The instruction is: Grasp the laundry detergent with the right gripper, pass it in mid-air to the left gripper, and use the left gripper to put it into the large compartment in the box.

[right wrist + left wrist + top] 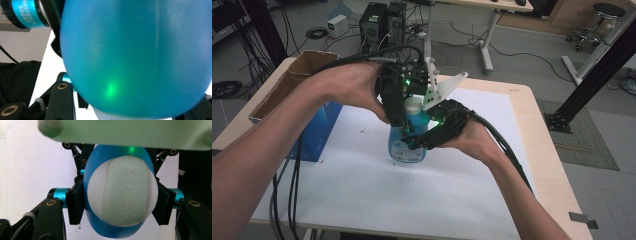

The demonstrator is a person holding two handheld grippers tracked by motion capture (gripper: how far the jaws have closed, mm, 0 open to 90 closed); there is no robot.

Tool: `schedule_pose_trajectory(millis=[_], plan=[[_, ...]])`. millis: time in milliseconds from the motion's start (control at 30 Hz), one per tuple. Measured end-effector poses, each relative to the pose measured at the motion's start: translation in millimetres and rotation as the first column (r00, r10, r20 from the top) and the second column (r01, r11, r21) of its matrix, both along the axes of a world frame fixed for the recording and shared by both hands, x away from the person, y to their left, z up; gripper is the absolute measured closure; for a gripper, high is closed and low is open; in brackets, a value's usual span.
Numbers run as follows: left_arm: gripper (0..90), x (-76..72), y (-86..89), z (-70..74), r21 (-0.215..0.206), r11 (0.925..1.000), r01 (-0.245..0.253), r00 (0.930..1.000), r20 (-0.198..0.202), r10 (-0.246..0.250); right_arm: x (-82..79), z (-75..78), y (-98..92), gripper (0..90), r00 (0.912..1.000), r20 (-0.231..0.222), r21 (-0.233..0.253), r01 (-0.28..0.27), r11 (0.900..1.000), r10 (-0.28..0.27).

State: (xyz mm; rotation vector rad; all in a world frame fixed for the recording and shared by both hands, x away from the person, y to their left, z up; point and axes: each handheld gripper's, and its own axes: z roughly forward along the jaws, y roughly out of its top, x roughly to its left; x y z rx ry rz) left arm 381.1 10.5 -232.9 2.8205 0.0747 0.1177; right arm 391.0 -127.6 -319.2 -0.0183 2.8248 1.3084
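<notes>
A blue bottle [406,146] with a white cap [413,104] stands upright on the white mat [362,190]. My left gripper [404,114] comes down from above and is shut on the bottle just under the cap. In the left gripper view I look down on the cap [122,195], with the black pads [75,203] pressed against the blue shoulder [112,232] on both sides of my left gripper [118,205]. My right gripper [418,140] reaches in from the right and is shut on the bottle's body [135,55]. Its jaws [132,105] straddle that body low in the right gripper view.
An open cardboard box [287,82] with a blue side [319,132] stands at the table's left edge. The wooden table rim [542,150] runs along the right. Computer towers [382,22] and cables lie on the floor beyond the table.
</notes>
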Motion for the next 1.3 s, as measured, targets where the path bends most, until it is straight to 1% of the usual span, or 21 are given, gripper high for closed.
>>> schedule_pose_trajectory(millis=[100, 200, 233, 300, 333, 400, 567, 733, 800, 833, 933, 967, 1033, 1133, 1200, 1300], plan=[[38.2, -0.7, 0.3, 0.0, 0.011, 0.9999, -0.002, 1.0000, 0.000, 0.002, -0.2, 0.5, -0.2, 41.6, 1.0000, 0.000, 0.004, 0.005, 1.000, -0.005], [38.2, -1.1, 2.3, -0.1, 0.015, 0.9999, -0.003, 1.0000, -0.006, 0.003, -0.8, 1.5, -1.0, 39.5, 0.9999, 0.010, -0.007, 0.003, 1.000, -0.003], [38.2, -1.8, 2.4, 0.0, 0.014, 0.9999, 0.001, 1.0000, -0.002, -0.001, -1.1, 1.2, -1.0, 37.4, 0.9999, 0.012, -0.016, -0.001, 1.000, 0.001], [38.2, -2.4, 2.3, -0.2, 0.023, 0.9997, 0.004, 1.0000, -0.002, -0.004, -1.3, 0.3, -0.9, 32.9, 1.0000, 0.005, -0.029, 0.002, 1.000, -0.002], [38.2, -2.5, 2.4, -0.6, 0.023, 0.9997, 0.004, 1.0000, -0.002, -0.004, -1.0, -0.2, -0.7, 32.4, 1.0000, -0.004, -0.030, 0.006, 1.000, -0.006], [38.2, -2.0, 3.3, -1.4, 0.031, 0.9995, 0.002, 1.0000, -0.003, -0.002, -0.8, -0.5, -1.1, 31.5, 0.9999, -0.014, -0.023, -0.003, 1.000, 0.002], [38.2, -2.0, 6.5, -0.9, 0.023, 0.9997, -0.006, 1.0000, 0.001, 0.006, -2.1, 1.9, -2.2, 27.4, 0.9999, -0.010, -0.019, 0.002, 1.000, -0.002], [38.2, -2.4, 8.2, 0.4, 0.025, 0.9996, -0.011, 0.9999, -0.013, 0.011, -1.5, 3.6, -5.3, 23.2, 0.9997, -0.022, -0.020, 0.008, 1.000, -0.009], [38.2, -2.7, 10.8, 3.1, 0.018, 0.9998, -0.012, 0.9998, -0.016, 0.013, -1.9, 6.4, -8.8, 23.0, 0.9997, -0.025, -0.012, 0.007, 1.000, -0.007], [38.2, -2.5, 11.6, 4.4, 0.018, 0.9997, -0.015, 0.9997, -0.017, 0.016, -2.1, 7.8, -10.4, 23.0, 0.9998, -0.020, -0.009, 0.007, 1.000, -0.007], [38.2, -2.0, 14.0, 9.1, 0.024, 0.9994, -0.023, 0.9996, -0.015, 0.023, -3.2, 11.0, -13.8, 22.7, 0.9997, -0.015, -0.025, 0.016, 1.000, -0.017], [38.2, -2.2, 14.6, 11.3, 0.027, 0.9993, -0.026, 0.9996, -0.013, 0.026, -3.3, 11.8, -15.1, 22.7, 0.9998, -0.006, -0.032, 0.019, 0.999, -0.019], [38.2, -2.2, 15.7, 15.3, 0.028, 0.9992, -0.029, 0.9995, -0.010, 0.029, -3.3, 13.0, -17.3, 22.6, 0.9997, -0.006, -0.035, 0.025, 0.999, -0.025], [38.2, -1.2, 20.1, 25.0, 0.025, 0.9989, -0.040, 0.9992, -0.010, 0.040, -3.0, 15.6, -21.6, 22.0, 0.9991, -0.007, -0.040, 0.040, 0.998, -0.041], [38.2, 0.4, 24.2, 32.4, 0.026, 0.9984, -0.049, 0.9987, -0.011, 0.050, -3.1, 17.3, -24.8, 22.0, 0.9990, 0.002, -0.046, 0.045, 0.998, -0.045], [38.2, 3.2, 32.1, 44.6, 0.026, 0.9969, -0.073, 0.9973, -0.006, 0.074, -3.2, 20.7, -32.0, 22.0, 0.9981, 0.010, -0.051, 0.062, 0.997, -0.062]])
